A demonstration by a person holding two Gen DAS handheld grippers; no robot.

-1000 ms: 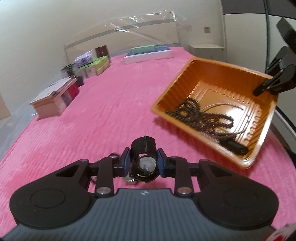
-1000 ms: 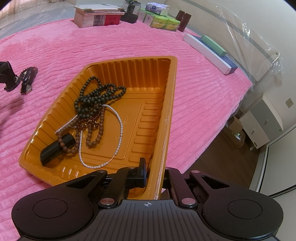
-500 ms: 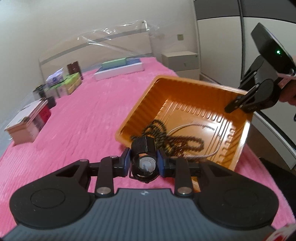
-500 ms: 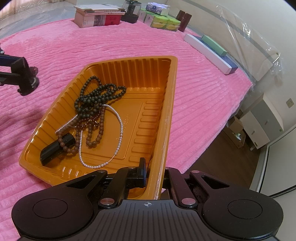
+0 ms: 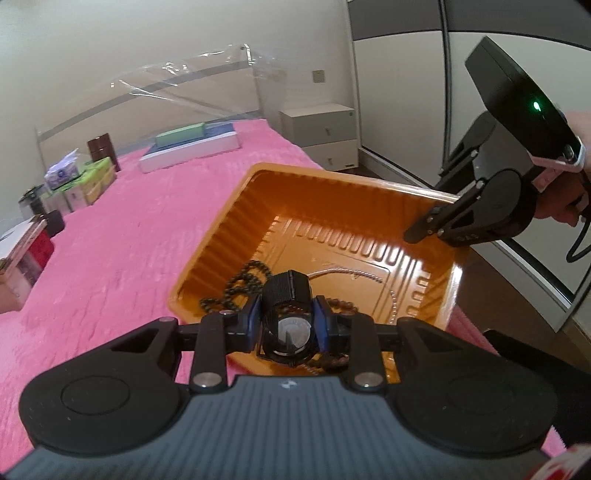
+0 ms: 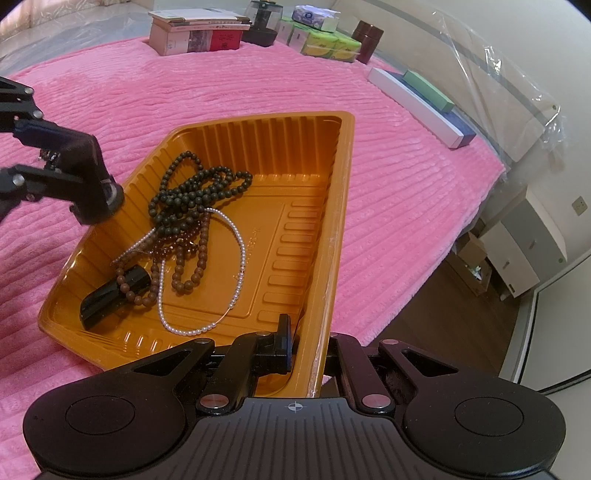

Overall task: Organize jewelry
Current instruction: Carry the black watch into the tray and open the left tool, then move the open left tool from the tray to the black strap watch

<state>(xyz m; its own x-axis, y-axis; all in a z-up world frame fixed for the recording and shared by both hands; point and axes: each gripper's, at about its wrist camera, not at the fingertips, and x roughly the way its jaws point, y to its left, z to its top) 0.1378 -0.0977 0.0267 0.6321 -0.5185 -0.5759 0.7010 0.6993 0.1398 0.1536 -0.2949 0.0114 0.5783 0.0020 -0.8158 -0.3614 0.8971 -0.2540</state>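
A black wristwatch (image 5: 284, 291) sits clamped between the blue pads of my left gripper (image 5: 287, 319), which hangs over the near rim of the orange plastic tray (image 5: 332, 173). In the right wrist view the watch (image 6: 94, 181) hovers at the tray's left wall. My right gripper (image 6: 308, 339) is shut on the tray's rim (image 6: 343, 184) and holds that side tilted up. In the tray lie a dark bead necklace (image 6: 195, 192), a pearl strand (image 6: 240, 251), a brown bead bracelet (image 6: 188, 273) and a black oblong piece (image 6: 110, 295).
The tray rests on a pink ribbed bedspread (image 6: 221, 92). At its far edge stand a stack of books (image 6: 195, 33), green boxes (image 6: 332, 46) and a long white box (image 6: 417, 92). Right of the bed are bare floor and a white nightstand (image 5: 321, 133).
My left gripper has carried the watch to the right, from over the bedspread to above the tray's near rim. The right gripper and the tray have kept still.
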